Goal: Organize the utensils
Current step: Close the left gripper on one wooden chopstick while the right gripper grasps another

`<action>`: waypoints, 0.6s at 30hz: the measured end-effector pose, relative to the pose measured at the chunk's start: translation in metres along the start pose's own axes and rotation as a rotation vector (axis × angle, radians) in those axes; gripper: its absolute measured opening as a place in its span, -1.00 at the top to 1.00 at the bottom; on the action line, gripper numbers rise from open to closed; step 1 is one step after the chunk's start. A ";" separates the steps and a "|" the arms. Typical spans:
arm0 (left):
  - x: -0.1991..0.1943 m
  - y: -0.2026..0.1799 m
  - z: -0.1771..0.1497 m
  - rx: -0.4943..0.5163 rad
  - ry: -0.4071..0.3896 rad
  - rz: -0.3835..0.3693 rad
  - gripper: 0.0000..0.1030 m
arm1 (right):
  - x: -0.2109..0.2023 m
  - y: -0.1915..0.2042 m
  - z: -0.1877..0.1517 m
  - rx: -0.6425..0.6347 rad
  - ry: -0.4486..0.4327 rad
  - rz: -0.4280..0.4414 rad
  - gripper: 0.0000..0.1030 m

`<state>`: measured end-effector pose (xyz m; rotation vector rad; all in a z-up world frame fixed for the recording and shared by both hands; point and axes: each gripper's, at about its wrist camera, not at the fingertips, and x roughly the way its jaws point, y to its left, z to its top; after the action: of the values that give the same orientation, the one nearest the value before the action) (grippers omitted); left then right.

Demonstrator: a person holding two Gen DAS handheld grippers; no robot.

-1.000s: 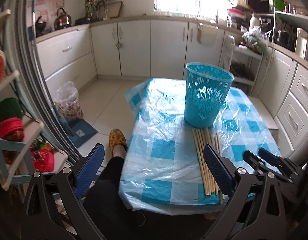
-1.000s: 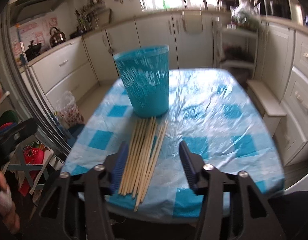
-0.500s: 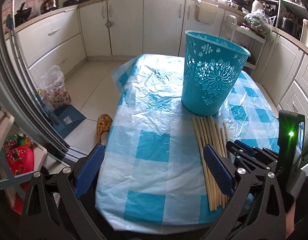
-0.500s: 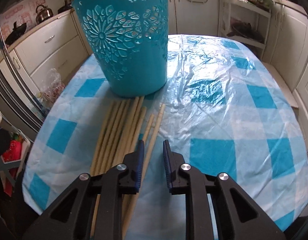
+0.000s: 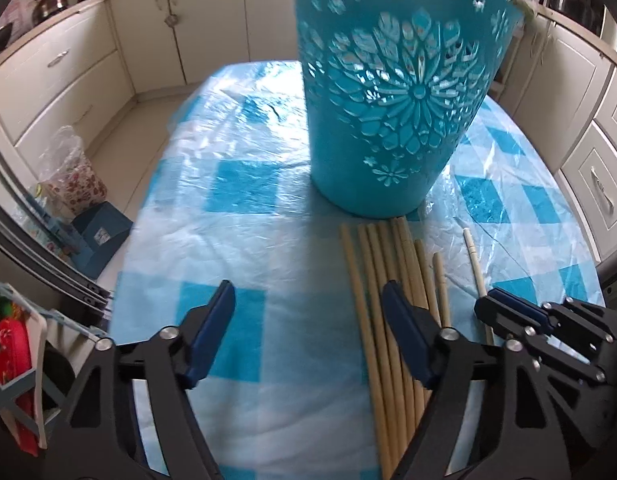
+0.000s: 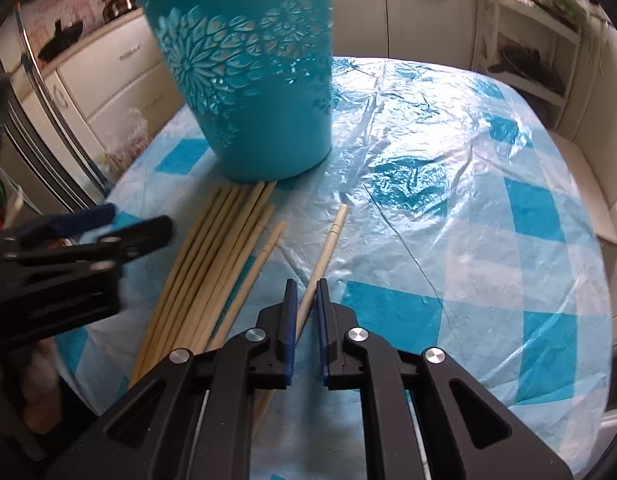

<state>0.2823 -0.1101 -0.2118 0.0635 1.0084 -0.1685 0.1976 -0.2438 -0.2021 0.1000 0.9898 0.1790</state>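
A teal cut-out plastic basket [image 5: 392,92] stands upright on the blue-checked table [image 5: 236,192]; it also shows in the right wrist view [image 6: 252,80]. Several long wooden chopsticks [image 5: 392,308] lie bundled in front of it, also seen in the right wrist view [image 6: 212,256]. One pale chopstick [image 6: 324,252] lies apart to the right. My right gripper [image 6: 306,304] has its jaws nearly closed around this chopstick, low at the table. My left gripper [image 5: 308,304] is open and empty, just left of the bundle. The right gripper appears in the left wrist view [image 5: 508,312].
A clear plastic sheet covers the tablecloth [image 6: 448,184]. White kitchen cabinets [image 5: 68,76] ring the room. A bagged bin [image 5: 72,176] and a blue box [image 5: 96,236] stand on the floor to the left. An open shelf [image 6: 524,64] stands behind the table.
Both grippers have moved forward and down toward the table. The right jaws have narrowed around the single chopstick, which now lies farther from the bundle.
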 end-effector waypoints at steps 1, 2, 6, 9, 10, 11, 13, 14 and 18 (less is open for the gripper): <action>0.004 -0.001 0.002 0.002 0.008 -0.005 -0.19 | 0.000 0.001 0.000 -0.004 -0.001 -0.001 0.81; 0.009 0.000 0.003 0.002 0.027 -0.002 -0.15 | -0.002 0.004 -0.001 -0.009 -0.003 -0.001 0.81; 0.018 0.002 0.008 -0.002 0.045 -0.002 -0.02 | -0.001 0.001 0.001 0.001 -0.003 0.016 0.77; 0.020 0.000 0.012 0.008 0.049 0.004 -0.02 | 0.003 -0.003 0.007 0.016 -0.002 0.029 0.68; 0.020 -0.001 0.014 0.009 0.052 0.002 -0.02 | 0.004 -0.004 0.008 0.018 -0.002 0.029 0.68; 0.020 -0.002 0.016 0.014 0.054 0.002 -0.02 | 0.004 -0.005 0.009 0.021 -0.001 0.028 0.68; 0.023 -0.006 0.019 0.028 0.062 0.011 0.01 | 0.007 -0.008 0.013 0.026 0.003 0.026 0.67; 0.026 -0.008 0.021 0.037 0.065 0.022 0.02 | 0.009 -0.008 0.016 0.023 0.006 0.020 0.67; 0.031 -0.013 0.030 0.066 0.068 0.021 0.36 | 0.017 -0.006 0.029 -0.014 0.020 0.008 0.68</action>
<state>0.3216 -0.1299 -0.2218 0.1411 1.0695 -0.1814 0.2315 -0.2464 -0.2018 0.0899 1.0084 0.1946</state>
